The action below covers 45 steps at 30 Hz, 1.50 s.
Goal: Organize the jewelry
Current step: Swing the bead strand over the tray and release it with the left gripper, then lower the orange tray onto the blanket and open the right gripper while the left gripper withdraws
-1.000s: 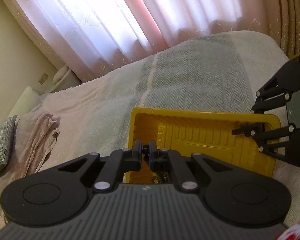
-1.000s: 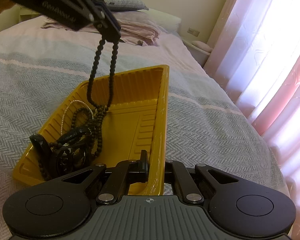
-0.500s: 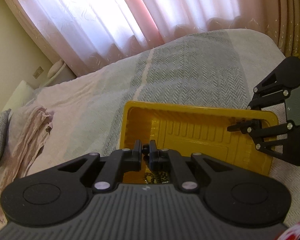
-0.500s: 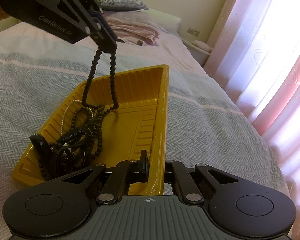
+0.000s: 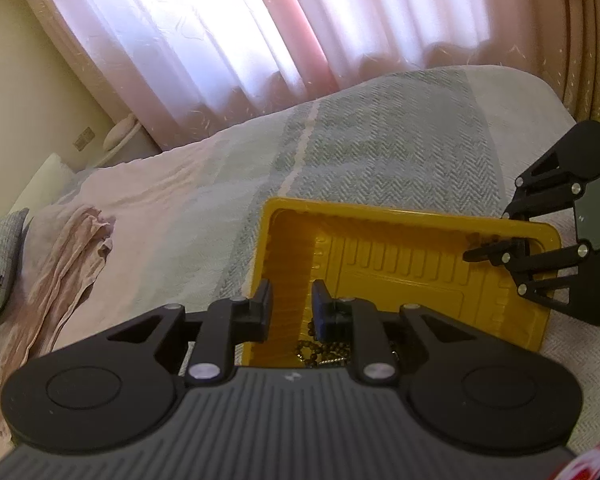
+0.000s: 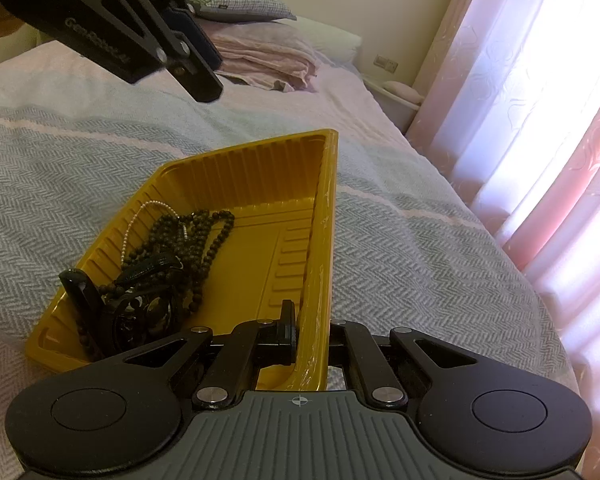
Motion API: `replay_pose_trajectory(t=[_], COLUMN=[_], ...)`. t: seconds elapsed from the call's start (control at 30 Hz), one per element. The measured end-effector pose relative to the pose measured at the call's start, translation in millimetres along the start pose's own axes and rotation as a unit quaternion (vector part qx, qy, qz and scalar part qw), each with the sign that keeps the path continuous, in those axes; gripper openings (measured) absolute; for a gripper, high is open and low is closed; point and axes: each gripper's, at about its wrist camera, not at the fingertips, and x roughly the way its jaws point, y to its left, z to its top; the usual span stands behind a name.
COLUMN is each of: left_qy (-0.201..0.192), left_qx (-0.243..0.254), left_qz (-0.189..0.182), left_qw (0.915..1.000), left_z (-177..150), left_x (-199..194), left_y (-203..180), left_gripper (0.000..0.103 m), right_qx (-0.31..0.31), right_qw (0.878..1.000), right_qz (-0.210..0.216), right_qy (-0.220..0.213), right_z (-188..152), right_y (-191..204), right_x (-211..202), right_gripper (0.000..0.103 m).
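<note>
Two grippers work over a yellow tray [image 6: 260, 184] on a bed: the right gripper [image 6: 310, 330] pinches its rim, the left gripper [image 5: 290, 308] hangs empty, fingers parted. Black bead necklace [image 6: 196, 236] lies inside; limp, light, tangle-prone, best pinched at a loose loop

Grey herringbone-covered bed [image 6: 80, 184] bearing yellow tray [image 6: 236, 168], folded pink cloth [image 5: 60, 264], checked pillow [image 6: 236, 0].

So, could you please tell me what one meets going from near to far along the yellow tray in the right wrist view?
Right tongs clamped on the tray's near rim → dark watch → black bead necklace → bare far wall of the yellow tray → grey herringbone blanket → folded pink bedding → checked pillow.
</note>
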Motion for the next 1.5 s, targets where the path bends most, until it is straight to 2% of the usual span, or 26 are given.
replay_pose_trajectory(t=[0.17, 0.3, 0.4, 0.5, 0.57, 0.63, 0.67, 0.7, 0.73, 0.77, 0.83, 0.87, 0.93, 0.97, 1.0, 1.03, 1.1, 1.17, 1.3, 1.5], left_qy=[-0.005, -0.004, 0.0, 0.003, 0.002, 0.001, 0.0, 0.0, -0.003, -0.006, -0.008, -0.009, -0.019, -0.02, -0.016, -0.013, -0.012, -0.015, -0.017, -0.013], left_qx=[-0.039, -0.085, -0.132, -0.189, -0.232, -0.281, -0.307, -0.332, -0.353, -0.369, -0.399, -0.413, -0.438, -0.45, -0.458, -0.466, -0.484, -0.501, -0.516, -0.534], left_qz=[0.001, -0.001, -0.005, -0.004, -0.001, 0.007, 0.01, 0.016, 0.024, 0.031, 0.047, 0.056, 0.073, 0.082, 0.094, 0.108, 0.124, 0.131, 0.141, 0.145], left_qw=[0.9992, 0.9964, 0.9912, 0.9819, 0.9727, 0.9598, 0.9516, 0.943, 0.9352, 0.9291, 0.9158, 0.9091, 0.8957, 0.8889, 0.884, 0.8783, 0.8662, 0.8553, 0.8447, 0.8327], left_z=[-18.5, -47.6, -80.2, -117.8, -143.3, -169.2, -182.1, -194.1, -204.1, -212.8, -227.7, -234.2, -244.7, -249.2, -251.4, -253.2, -257.8, -260.7, -262.9, -263.6], left_x=[-14.8, -31.7, -45.3, -59.9, -69.5, -79.0, -83.4, -87.9, -92.9, -98.1, -107.0, -112.2, -122.5, -127.7, -131.5, -135.7, -143.8, -152.0, -167.4, -185.8], left_y=[11.7, 20.6, 25.4, 27.0, 27.4, 26.4, 25.5, 22.7, 19.5, 17.0, 9.3, 5.6, -0.8, -5.4, -10.8, -16.1, -25.9, -36.2, -60.3, -93.6], left_gripper=[0.02, 0.025, 0.025, 0.027, 0.028, 0.03, 0.033, 0.036, 0.038, 0.043, 0.057, 0.068, 0.078, 0.087, 0.092, 0.093, 0.099, 0.101, 0.103, 0.103], right_qx=[0.004, 0.044, 0.065, 0.095, 0.122, 0.168, 0.19, 0.209, 0.233, 0.256, 0.278, 0.282, 0.293, 0.297, 0.296, 0.289, 0.274, 0.252, 0.199, 0.138], right_qw=[1.0, 0.998, 0.996, 0.992, 0.987, 0.977, 0.972, 0.967, 0.96, 0.954, 0.947, 0.946, 0.947, 0.947, 0.948, 0.952, 0.958, 0.965, 0.976, 0.985], right_qz=[0.009, 0.038, 0.06, 0.087, 0.104, 0.128, 0.139, 0.146, 0.151, 0.156, 0.159, 0.152, 0.124, 0.113, 0.101, 0.082, 0.067, 0.065, 0.089, 0.102], right_qy=[0.0, 0.008, 0.013, 0.015, 0.003, -0.005, -0.01, -0.013, -0.016, -0.021, -0.037, -0.042, -0.05, -0.055, -0.055, -0.053, -0.048, -0.028, 0.002, 0.013], right_z=[-1.5, -6.9, -17.0, -30.9, -39.9, -47.8, -50.8, -52.8, -55.7, -58.5, -60.9, -60.6, -57.4, -55.6, -54.0, -50.3, -46.7, -42.7, -39.7, -43.3], right_y=[-5.1, -27.0, -43.7, -59.2, -68.3, -77.7, -81.8, -85.5, -90.4, -95.0, -100.6, -101.9, -100.9, -99.0, -96.8, -89.9, -75.2, -54.4, -7.0, 51.6], right_x=[2.1, 14.2, 26.0, 33.9, 34.2, 34.0, 33.1, 31.3, 29.5, 26.1, 13.6, 5.9, -13.3, -24.9, -34.2, -47.2, -63.8, -75.1, -88.1, -104.5], right_gripper=[0.004, 0.004, 0.004, 0.004, 0.004, 0.006, 0.014, 0.031, 0.044, 0.065, 0.066, 0.066, 0.067, 0.068, 0.071, 0.073, 0.084, 0.086, 0.086, 0.086])
